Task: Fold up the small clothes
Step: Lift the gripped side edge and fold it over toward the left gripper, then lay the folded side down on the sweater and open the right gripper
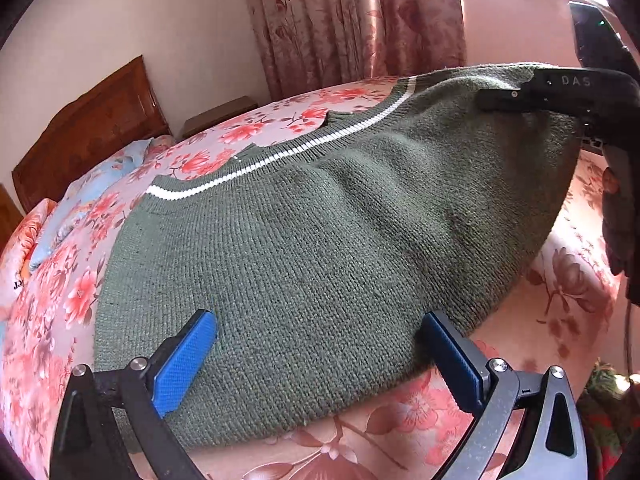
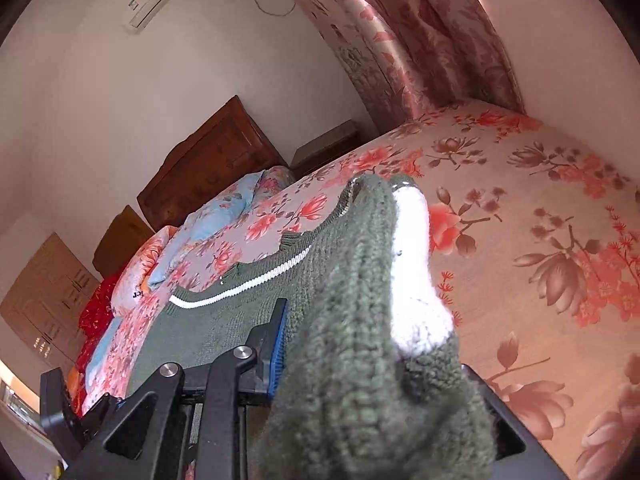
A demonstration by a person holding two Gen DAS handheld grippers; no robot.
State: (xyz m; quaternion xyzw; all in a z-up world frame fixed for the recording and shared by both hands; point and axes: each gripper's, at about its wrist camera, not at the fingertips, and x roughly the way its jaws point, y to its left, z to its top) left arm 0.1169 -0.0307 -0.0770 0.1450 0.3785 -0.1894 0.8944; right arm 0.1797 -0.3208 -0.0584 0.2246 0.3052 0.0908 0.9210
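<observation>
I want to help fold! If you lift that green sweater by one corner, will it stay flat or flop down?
Probably flop. The sweater is soft knit, and where the right gripper pinches its edge it already bunches and drapes. It looks thick, so likely a bit heavy for its size. The fuzzy knit probably won't slip on the bedsheet.

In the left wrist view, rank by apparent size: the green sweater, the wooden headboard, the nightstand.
1. Green sweater, by far the largest, though closest to the camera.
2. Wooden headboard.
3. Nightstand, smallest; it and the headboard are far off, so true sizes are unsure.
</observation>
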